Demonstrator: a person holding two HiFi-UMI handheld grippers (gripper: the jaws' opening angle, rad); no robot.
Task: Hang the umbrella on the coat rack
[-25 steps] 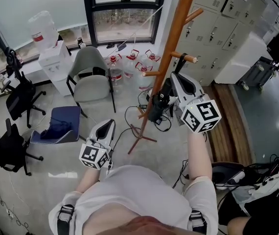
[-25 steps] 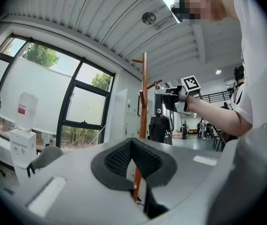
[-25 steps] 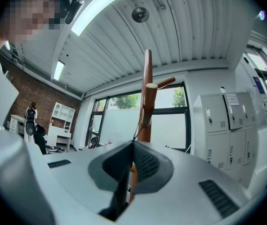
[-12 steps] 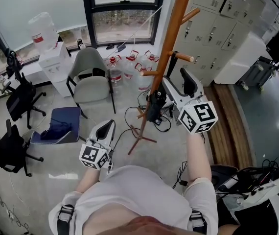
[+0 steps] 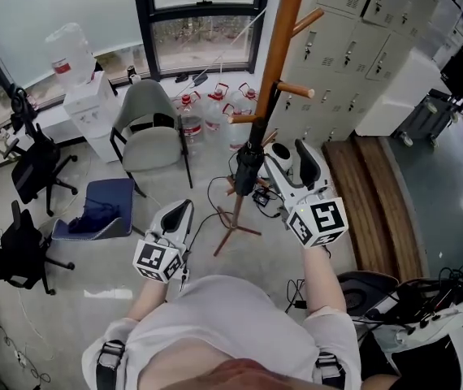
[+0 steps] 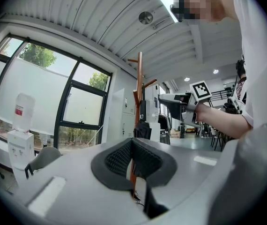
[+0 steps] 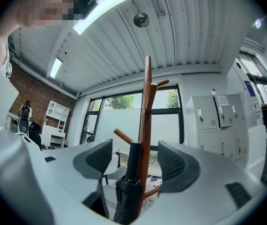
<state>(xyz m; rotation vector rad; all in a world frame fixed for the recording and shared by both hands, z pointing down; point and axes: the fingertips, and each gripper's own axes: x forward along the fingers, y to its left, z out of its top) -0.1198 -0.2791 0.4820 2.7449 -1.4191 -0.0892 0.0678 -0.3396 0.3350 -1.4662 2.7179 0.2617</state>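
The wooden coat rack (image 5: 277, 59) stands ahead of me, with pegs slanting up off its pole. A folded black umbrella (image 5: 246, 166) hangs close against the pole under a low peg. My right gripper (image 5: 292, 158) is open just to its right, and its pads do not touch it. In the right gripper view the umbrella (image 7: 128, 184) and the coat rack (image 7: 146, 121) show between the spread jaws of the right gripper (image 7: 134, 159). My left gripper (image 5: 179, 214) is shut and holds nothing, low and to the left. In the left gripper view the left gripper (image 6: 132, 156) points at the coat rack (image 6: 139, 86).
A grey chair (image 5: 152, 128) and a blue seat (image 5: 101, 204) stand left of the rack. Several water bottles (image 5: 215, 108) sit under the window beside a water dispenser (image 5: 85, 88). Grey lockers (image 5: 353, 47) line the right. Cables (image 5: 215, 197) trail round the rack's feet.
My right gripper opened, let go of the umbrella and drew back and down towards me. The umbrella stays hanging on the rack. The left gripper kept still.
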